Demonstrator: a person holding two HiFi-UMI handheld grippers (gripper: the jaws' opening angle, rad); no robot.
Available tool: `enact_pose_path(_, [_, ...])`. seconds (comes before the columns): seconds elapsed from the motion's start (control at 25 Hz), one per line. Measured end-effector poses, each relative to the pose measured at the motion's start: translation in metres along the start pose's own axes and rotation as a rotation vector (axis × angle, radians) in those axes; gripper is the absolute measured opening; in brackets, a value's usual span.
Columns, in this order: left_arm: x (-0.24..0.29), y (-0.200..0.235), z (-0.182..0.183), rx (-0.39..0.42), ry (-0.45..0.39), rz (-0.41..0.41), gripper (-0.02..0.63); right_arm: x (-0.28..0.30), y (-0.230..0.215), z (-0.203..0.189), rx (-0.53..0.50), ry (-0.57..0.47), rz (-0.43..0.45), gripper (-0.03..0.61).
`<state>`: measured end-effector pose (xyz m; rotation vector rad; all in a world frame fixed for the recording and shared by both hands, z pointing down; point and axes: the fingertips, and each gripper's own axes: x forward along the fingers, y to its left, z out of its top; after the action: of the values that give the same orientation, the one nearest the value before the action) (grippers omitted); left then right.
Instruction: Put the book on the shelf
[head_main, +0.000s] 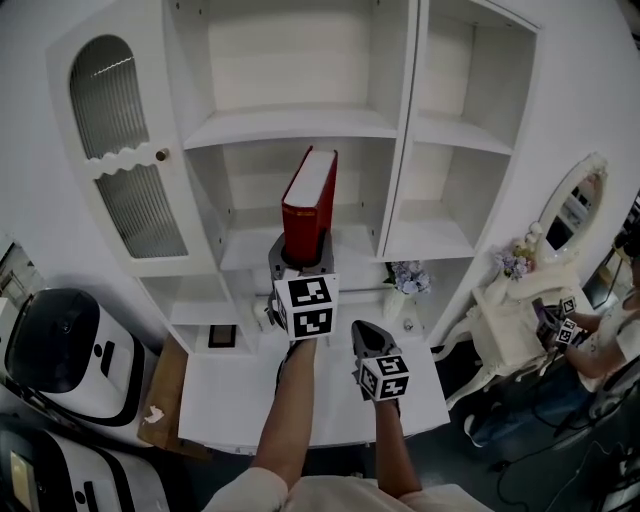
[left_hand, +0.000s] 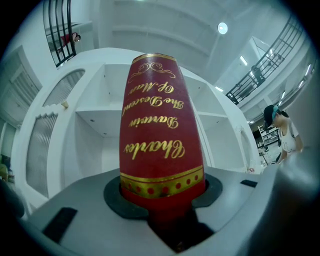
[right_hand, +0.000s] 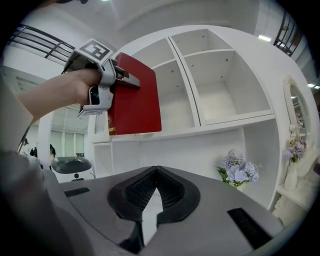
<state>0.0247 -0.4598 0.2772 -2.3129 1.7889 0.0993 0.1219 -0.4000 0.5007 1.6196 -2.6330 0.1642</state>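
— Book (head_main: 308, 205) first: how does it look?

— Red hardback, fairly thick. In my left gripper view the spine (left_hand: 159, 135) faces the camera, with gold script that reads Charles Darwin, The Descent of Man. There is a gold scroll near the far end and a gold band with red dots near the jaws. From the head view the pale page edges show along its top.

— And where is it against your tools?

— My left gripper (head_main: 302, 262) has it by the lower end. The jaws are clamped on the two covers, and the book stands upright out of them, tilted a little to the right. My right gripper (head_main: 368, 340) hangs lower and to the right, well apart from the book. Its jaws (right_hand: 156, 187) are together at the tips with nothing between them.

— Where is the book in the room?

— Up in front of the white shelf (head_main: 290, 125), in the left bay, at the middle compartment. In the right gripper view its lower edge (right_hand: 135, 107) runs just above a shelf board. I cannot tell whether it touches that board.

— Anything close by?

— Flowers (right_hand: 239, 170), pale purple, one level down and to the right, apart from the book.
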Motion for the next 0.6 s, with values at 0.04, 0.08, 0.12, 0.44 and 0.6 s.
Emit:
enact_pose_path(0.04, [0.007, 0.0, 0.0, -0.005, 0.005, 0.001, 0.198, 0.0, 0.0, -0.001, 0.0, 0.002, 0.0, 0.026])
enact_pose_path(0.08, [0.014, 0.0, 0.002, -0.007, 0.01, 0.002, 0.198, -0.001, -0.001, -0.002, 0.003, 0.004, 0.0, 0.026])
enact_pose_path(0.12, [0.021, -0.001, 0.004, -0.007, 0.014, 0.002, 0.198, -0.002, -0.001, -0.003, 0.01, 0.006, 0.001, 0.026])
enact_pose_path(0.44, [0.068, -0.003, 0.012, -0.018, 0.031, 0.013, 0.198, -0.005, -0.011, -0.012, 0.047, 0.004, -0.01, 0.026])
enact_pose_path(0.6, [0.086, -0.009, 0.002, -0.029, 0.052, 0.017, 0.198, -0.007, -0.021, -0.011, 0.048, 0.006, -0.023, 0.026])
